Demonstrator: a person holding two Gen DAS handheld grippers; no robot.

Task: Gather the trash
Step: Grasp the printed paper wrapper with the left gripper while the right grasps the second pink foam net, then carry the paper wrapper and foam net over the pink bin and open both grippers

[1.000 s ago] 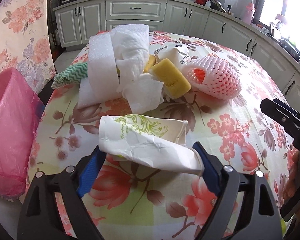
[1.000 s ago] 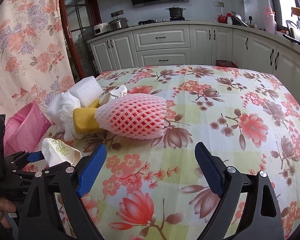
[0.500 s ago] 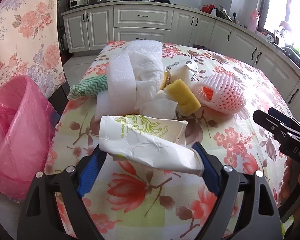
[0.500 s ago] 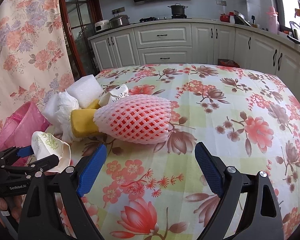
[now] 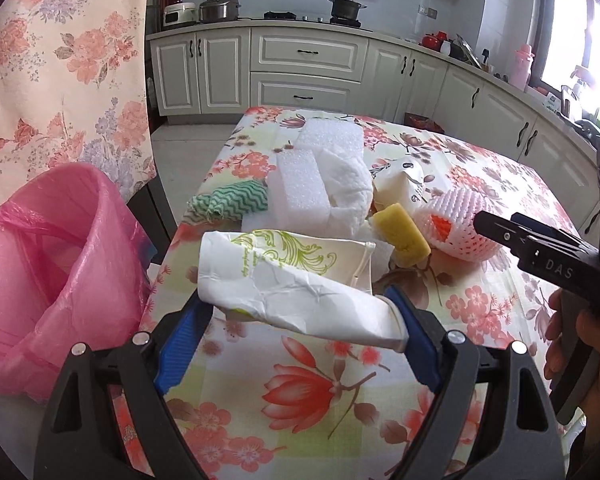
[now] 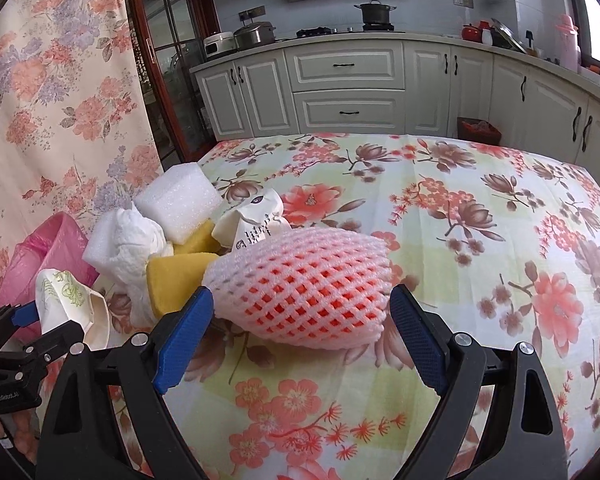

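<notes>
My left gripper (image 5: 300,332) is shut on a crumpled white paper bag with green print (image 5: 292,280), held above the table's left edge; it also shows in the right wrist view (image 6: 70,308). My right gripper (image 6: 300,334) is open, its jaws on either side of the near end of a pink foam fruit net (image 6: 304,284) lying on the table. Behind lie a yellow sponge (image 5: 400,236), white foam blocks (image 5: 300,192), crumpled tissue (image 5: 348,184), a green zigzag cloth (image 5: 232,200) and a white printed wrapper (image 6: 256,224).
A bin lined with a pink bag (image 5: 48,264) stands left of the table, beside a floral curtain (image 5: 60,64). The floral tablecloth (image 6: 480,240) covers the table. Kitchen cabinets (image 6: 348,88) run along the back and right.
My left gripper has lifted and drawn back with the paper bag, bringing the pink bin more into view. My right gripper has moved forward to the foam net.
</notes>
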